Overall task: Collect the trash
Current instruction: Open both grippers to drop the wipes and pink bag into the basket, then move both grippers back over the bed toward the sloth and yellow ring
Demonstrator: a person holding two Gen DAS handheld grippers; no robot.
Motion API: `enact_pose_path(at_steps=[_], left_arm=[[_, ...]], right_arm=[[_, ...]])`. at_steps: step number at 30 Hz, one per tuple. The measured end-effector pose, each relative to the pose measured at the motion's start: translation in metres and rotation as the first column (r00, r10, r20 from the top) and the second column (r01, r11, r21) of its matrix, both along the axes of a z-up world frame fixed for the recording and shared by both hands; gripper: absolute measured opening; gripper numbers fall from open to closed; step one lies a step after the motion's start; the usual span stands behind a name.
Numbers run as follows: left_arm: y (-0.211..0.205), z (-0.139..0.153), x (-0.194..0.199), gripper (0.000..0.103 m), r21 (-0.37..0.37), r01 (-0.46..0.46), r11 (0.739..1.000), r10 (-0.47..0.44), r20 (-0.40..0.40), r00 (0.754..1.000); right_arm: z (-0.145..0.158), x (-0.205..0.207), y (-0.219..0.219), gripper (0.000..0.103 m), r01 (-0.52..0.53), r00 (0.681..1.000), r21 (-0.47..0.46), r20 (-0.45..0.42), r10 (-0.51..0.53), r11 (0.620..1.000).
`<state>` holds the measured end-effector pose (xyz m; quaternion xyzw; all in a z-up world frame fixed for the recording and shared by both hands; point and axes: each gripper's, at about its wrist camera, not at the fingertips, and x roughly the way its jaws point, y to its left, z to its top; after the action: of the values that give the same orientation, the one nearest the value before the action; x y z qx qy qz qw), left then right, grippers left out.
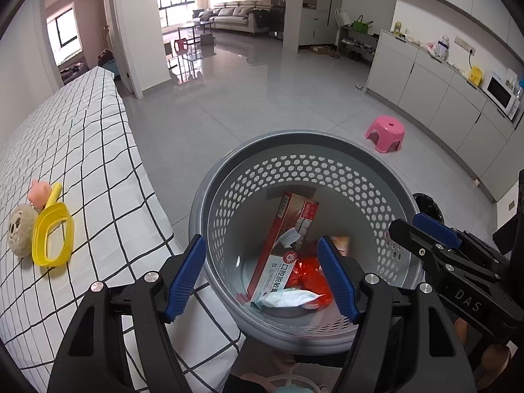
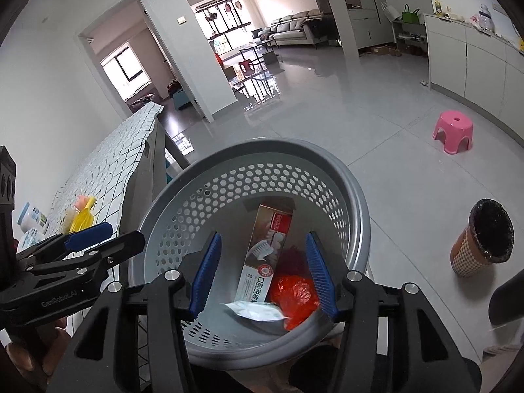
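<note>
Black left gripper point(image 1: 262, 275), right gripper point(image 2: 262, 276): blue ribbed jaws, silver screws.

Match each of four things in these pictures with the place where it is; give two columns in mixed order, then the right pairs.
Things:
1. toothpaste box
2. yellow scoop
3. pink stool
4. microwave

Places:
A. on the checked cloth
B. on the kitchen counter
C. inside the grey basket
D. on the bare floor

Pairs: 1-C, 2-A, 3-D, 4-B
</note>
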<state>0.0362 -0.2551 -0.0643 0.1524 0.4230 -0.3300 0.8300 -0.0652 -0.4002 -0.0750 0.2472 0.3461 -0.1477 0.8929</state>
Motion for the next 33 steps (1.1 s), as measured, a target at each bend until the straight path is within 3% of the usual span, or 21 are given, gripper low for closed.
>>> enact_pose_path(at_steps=[9, 15, 22, 33], left_arm=[[0.01, 0.004, 0.001, 0.073, -0.005, -0.022, 1.0, 0.023, 0.013, 1.0], [0.02, 0.012, -0.003, 0.08, -0.024, -0.044, 0.999, 0.045, 0.04, 0.998], [0.037, 0.023, -0.007, 0.086, -0.051, -0.072, 0.996, 0.075, 0.07, 0.995], [0.089, 0.04, -0.001, 0.09, -0.104, -0.192, 0.976, 0.204, 0.113, 0.973]], right_arm=[[0.002, -0.007, 0.007, 0.052, 0.004, 1.0, -0.006, 0.002, -0.004, 1.0], [0.01, -0.014, 0.014, 0.063, 0.005, 1.0, -0.031, 0.027, -0.004, 0.999], [0.02, -0.019, 0.028, 0.068, 0.004, 0.999, -0.06, 0.052, -0.001, 0.998], [0.029, -0.01, 0.06, 0.073, -0.06, 0.995, -0.103, 0.076, 0.068, 0.993]])
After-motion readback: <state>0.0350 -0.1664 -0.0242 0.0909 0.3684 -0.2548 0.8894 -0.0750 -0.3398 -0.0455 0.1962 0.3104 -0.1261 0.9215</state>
